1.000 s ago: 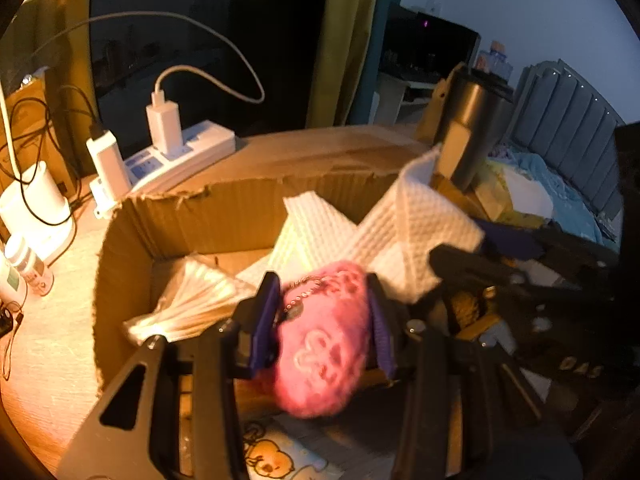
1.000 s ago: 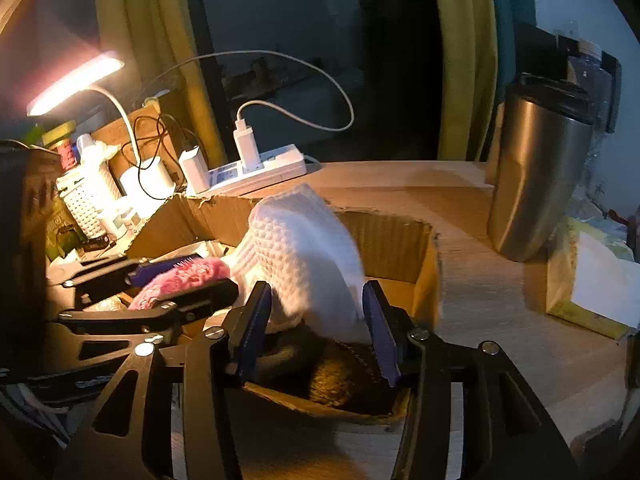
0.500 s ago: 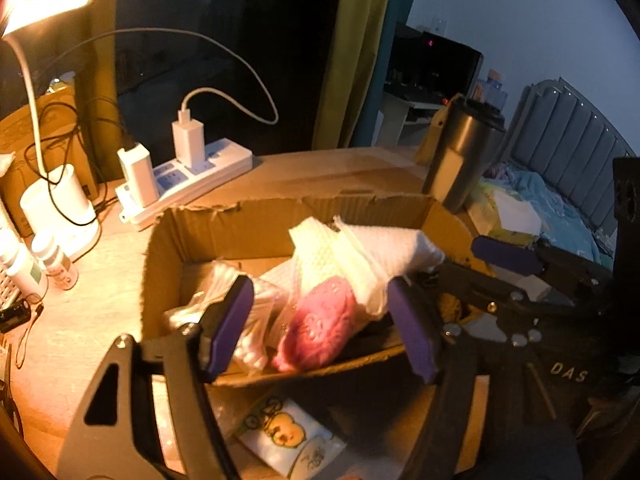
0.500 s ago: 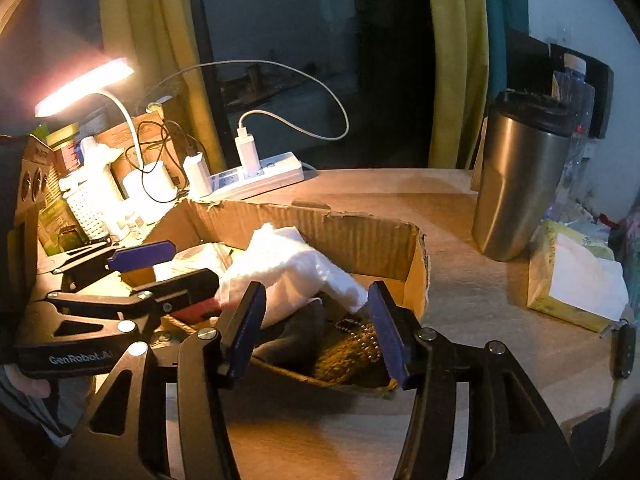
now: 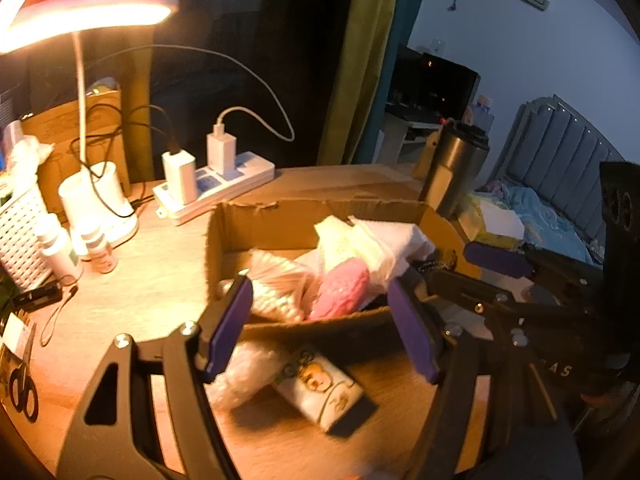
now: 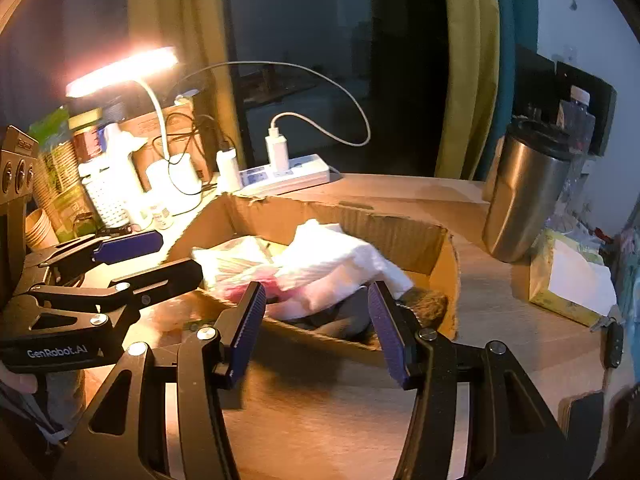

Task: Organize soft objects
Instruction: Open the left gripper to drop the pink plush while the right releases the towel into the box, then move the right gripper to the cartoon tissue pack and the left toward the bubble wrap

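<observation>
An open cardboard box point(image 5: 276, 224) point(image 6: 404, 236) stands on the wooden desk. In it lie a pink fluffy toy point(image 5: 340, 294) point(image 6: 240, 290), a white waffle cloth point(image 5: 384, 248) point(image 6: 332, 260), a clear bag of white items point(image 5: 276, 288) and a dark furry thing point(image 6: 428, 304). My left gripper point(image 5: 320, 332) is open and empty, just in front of the box. My right gripper point(image 6: 316, 328) is open and empty, near the box's front wall. A tissue pack point(image 5: 320, 388) and a clear plastic bag point(image 5: 244, 372) lie on the desk before the box.
A power strip point(image 5: 216, 192) point(image 6: 284, 176) with chargers and a lit desk lamp point(image 5: 84, 12) stand behind the box. A steel tumbler point(image 6: 524, 196) and a tissue box point(image 6: 568, 280) are to the right. Small bottles point(image 5: 96, 246), a white basket point(image 5: 20, 232) and scissors point(image 5: 22, 392) are left.
My left gripper let go of the pink toy into the box and drew back. My right gripper released the white cloth into the box and drew back too.
</observation>
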`<state>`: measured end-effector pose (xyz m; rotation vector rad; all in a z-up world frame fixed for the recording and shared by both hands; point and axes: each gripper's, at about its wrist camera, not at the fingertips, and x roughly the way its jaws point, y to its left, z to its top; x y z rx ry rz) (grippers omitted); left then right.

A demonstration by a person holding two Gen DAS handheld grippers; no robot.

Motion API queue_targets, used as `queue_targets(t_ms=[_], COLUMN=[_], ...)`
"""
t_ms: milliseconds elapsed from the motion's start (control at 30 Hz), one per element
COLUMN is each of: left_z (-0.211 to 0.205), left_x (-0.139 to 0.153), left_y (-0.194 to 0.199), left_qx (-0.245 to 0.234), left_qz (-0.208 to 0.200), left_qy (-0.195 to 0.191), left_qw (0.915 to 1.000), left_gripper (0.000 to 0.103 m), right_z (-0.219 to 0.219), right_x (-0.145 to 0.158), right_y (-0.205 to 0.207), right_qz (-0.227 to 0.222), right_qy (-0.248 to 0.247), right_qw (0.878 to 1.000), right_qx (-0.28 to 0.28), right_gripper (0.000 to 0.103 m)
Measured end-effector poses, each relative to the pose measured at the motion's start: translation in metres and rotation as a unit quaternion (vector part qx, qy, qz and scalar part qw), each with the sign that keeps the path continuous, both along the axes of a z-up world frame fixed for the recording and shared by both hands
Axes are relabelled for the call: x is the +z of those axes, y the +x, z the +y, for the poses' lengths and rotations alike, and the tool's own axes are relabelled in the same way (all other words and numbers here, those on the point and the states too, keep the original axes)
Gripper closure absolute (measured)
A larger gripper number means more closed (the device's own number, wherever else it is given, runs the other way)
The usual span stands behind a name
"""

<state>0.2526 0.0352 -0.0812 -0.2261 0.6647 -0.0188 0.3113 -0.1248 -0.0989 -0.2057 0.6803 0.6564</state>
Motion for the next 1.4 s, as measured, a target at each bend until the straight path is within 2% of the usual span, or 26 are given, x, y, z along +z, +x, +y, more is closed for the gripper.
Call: queue_targets(t_ms=[233, 533, 967, 1233, 1300, 1367, 1400], left_z=[0.022, 0.053, 0.089, 0.103, 0.105, 0.105, 0.105], left_x=[0.001, -0.019, -0.051, -0.063, -0.065, -0.066, -0.067], left_y=[-0.025, -0.051, -0.064, -0.066, -0.066, -0.065, -0.064], left_qx=[0.013, 0.031, 0.05, 0.051, 0.049, 0.046, 0.043], left_qz=[-0.009, 0.006, 0.035, 0.049, 0.052, 0.054, 0.055], left_qy=[-0.007, -0.017, -0.036, -0.047, -0.048, -0.048, -0.048], left_qw=[0.9999, 0.9994, 0.9975, 0.9964, 0.9963, 0.9963, 0.9964], left_gripper=[0.031, 0.031, 0.031, 0.031, 0.031, 0.031, 0.031], right_z=[0.02, 0.051, 0.084, 0.099, 0.102, 0.104, 0.104], right_x=[0.004, -0.007, -0.027, -0.051, -0.059, -0.066, -0.07], right_y=[-0.02, -0.039, -0.045, -0.044, -0.043, -0.043, -0.043], right_qz=[-0.006, 0.001, 0.02, 0.051, 0.062, 0.069, 0.073], right_qy=[-0.011, -0.022, -0.045, -0.066, -0.072, -0.076, -0.078], right_qw=[1.0, 1.0, 0.998, 0.996, 0.995, 0.994, 0.994], right_qx=[0.01, 0.022, 0.033, 0.033, 0.032, 0.031, 0.031], right_gripper=[0.046, 0.046, 0.046, 0.046, 0.043, 0.035, 0.035])
